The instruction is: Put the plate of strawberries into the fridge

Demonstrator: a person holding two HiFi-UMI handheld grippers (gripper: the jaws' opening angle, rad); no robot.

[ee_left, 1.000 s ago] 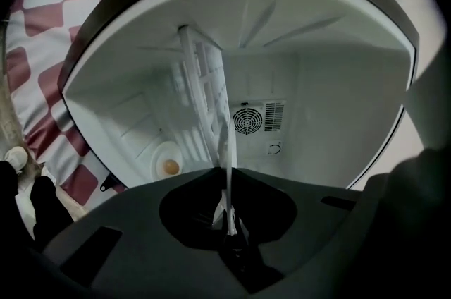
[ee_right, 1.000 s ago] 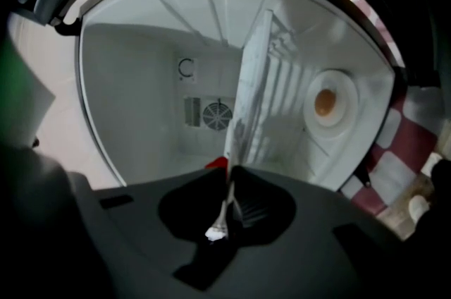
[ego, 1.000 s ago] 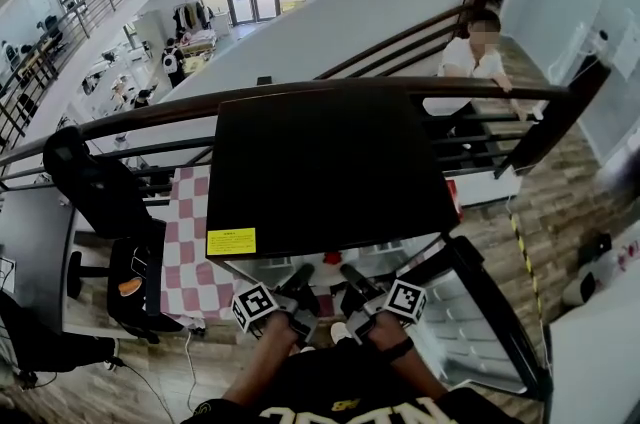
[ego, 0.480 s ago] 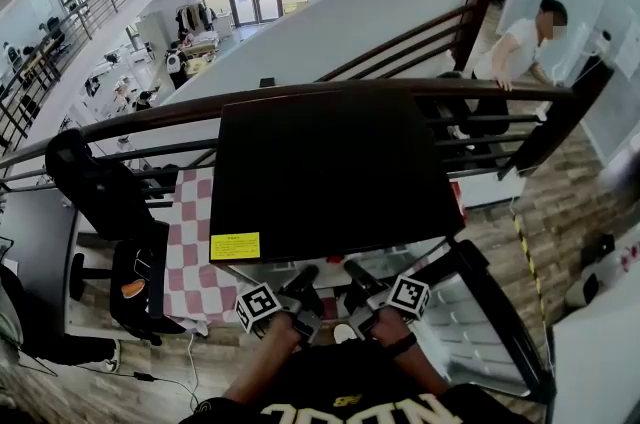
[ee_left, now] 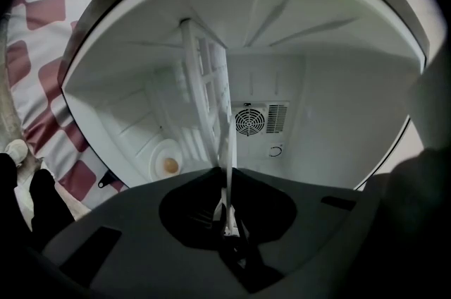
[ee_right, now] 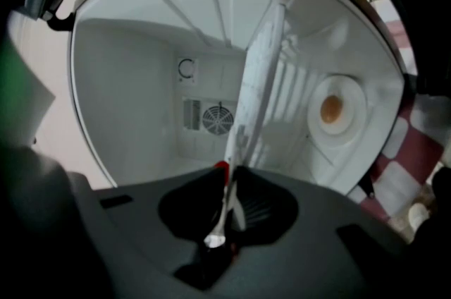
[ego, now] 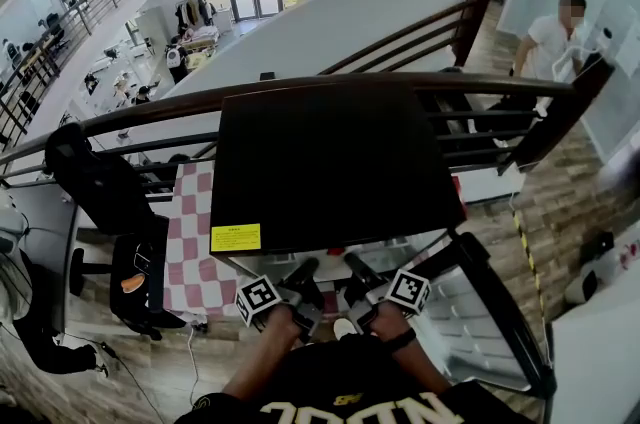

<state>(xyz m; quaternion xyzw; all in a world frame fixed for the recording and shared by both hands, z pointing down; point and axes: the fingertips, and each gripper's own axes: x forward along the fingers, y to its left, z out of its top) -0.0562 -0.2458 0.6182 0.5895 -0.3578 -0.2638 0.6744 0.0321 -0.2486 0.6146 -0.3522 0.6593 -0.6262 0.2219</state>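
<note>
While poised at the open mouth of the fridge [ego: 330, 162], lower centre of the head view, gripped by its rim: plate of strawberries [ee_right: 223, 209]. Clenched on it from either side: left gripper [ego: 303, 274] and right gripper [ego: 352, 267].

Seen only edge-on in both gripper views: plate [ee_left: 225, 202], top face out of sight. Of the strawberries [ee_right: 221, 165], just a red speck at the rim. In the head view, both mostly hidden under the fridge [ego: 330, 167] top. Label [ego: 234, 238] print too small to read. Person [ego: 30, 342] cut by left edge.
</note>
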